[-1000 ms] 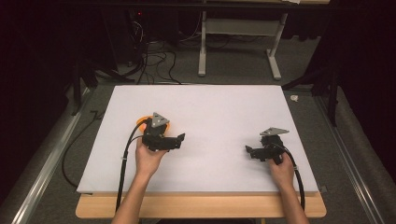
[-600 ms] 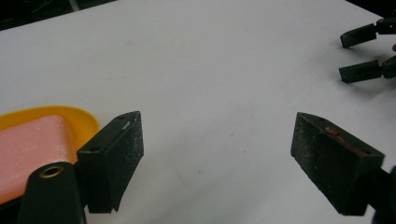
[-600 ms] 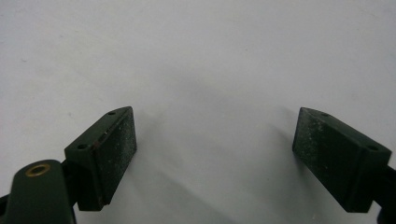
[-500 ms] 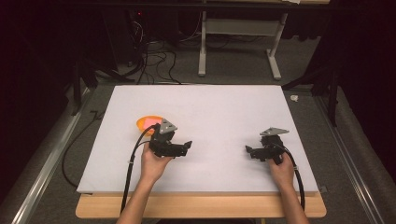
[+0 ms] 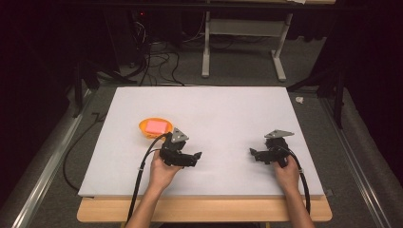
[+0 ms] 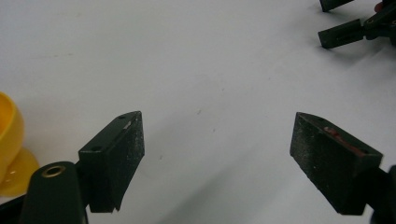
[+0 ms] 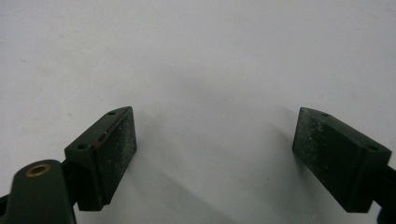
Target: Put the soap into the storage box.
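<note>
An orange bowl stands on the left part of the white board, and a pink block lies in it. My left gripper rests just right of and in front of the bowl, pointing right. It is open, with bare board between the pads. The bowl's yellow-orange wall shows at the left edge of the left gripper view. My right gripper sits at the board's right, pointing left, also open over bare board. Its jaw tips appear far off in the left gripper view.
The board lies on a wooden table whose front edge is near the person. Metal rails run along both sides on the floor. Cables and a white desk frame stand beyond the far edge.
The left gripper has drawn back from over the bowl, to the right and toward the person, uncovering the pink block. The right gripper has stayed in place.
</note>
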A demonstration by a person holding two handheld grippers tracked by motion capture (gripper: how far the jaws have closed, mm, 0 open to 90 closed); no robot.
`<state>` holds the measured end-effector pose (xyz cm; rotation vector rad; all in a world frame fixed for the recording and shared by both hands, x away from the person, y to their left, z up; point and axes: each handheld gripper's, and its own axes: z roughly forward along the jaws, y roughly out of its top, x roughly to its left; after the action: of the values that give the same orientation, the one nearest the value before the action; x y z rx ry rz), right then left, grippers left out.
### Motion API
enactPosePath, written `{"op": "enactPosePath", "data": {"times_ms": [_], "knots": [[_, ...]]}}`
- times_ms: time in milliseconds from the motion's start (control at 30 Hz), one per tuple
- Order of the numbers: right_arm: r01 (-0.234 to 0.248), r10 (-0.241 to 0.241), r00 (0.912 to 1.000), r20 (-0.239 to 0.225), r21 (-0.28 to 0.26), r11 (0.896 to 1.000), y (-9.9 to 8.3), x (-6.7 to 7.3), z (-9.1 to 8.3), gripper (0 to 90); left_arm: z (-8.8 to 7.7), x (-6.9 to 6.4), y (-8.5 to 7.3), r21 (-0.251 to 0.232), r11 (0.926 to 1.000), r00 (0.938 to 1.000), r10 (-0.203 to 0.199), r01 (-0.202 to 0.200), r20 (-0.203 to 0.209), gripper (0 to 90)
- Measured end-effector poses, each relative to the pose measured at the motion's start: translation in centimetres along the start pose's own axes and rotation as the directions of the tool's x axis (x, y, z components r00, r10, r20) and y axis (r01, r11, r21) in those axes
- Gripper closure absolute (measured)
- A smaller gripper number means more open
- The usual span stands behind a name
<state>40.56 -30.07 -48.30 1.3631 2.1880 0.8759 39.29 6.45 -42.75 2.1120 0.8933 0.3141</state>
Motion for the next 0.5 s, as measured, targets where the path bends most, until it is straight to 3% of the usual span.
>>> {"op": "enactPosePath", "data": {"times_ms": [200,500], "knots": [[0.0,0.0,1.0,0.0,0.0,1.0,0.0,0.0,0.0,14.3,0.9,-0.5,-0.2,0.011,0.9999,0.9991,0.0,0.0,0.043,17.4],[0.0,0.0,1.0,0.0,0.0,1.0,0.0,0.0,0.0,14.3,1.8,-0.8,-0.3,0.004,0.9999,0.9989,-0.015,0.015,0.044,17.1]]}}
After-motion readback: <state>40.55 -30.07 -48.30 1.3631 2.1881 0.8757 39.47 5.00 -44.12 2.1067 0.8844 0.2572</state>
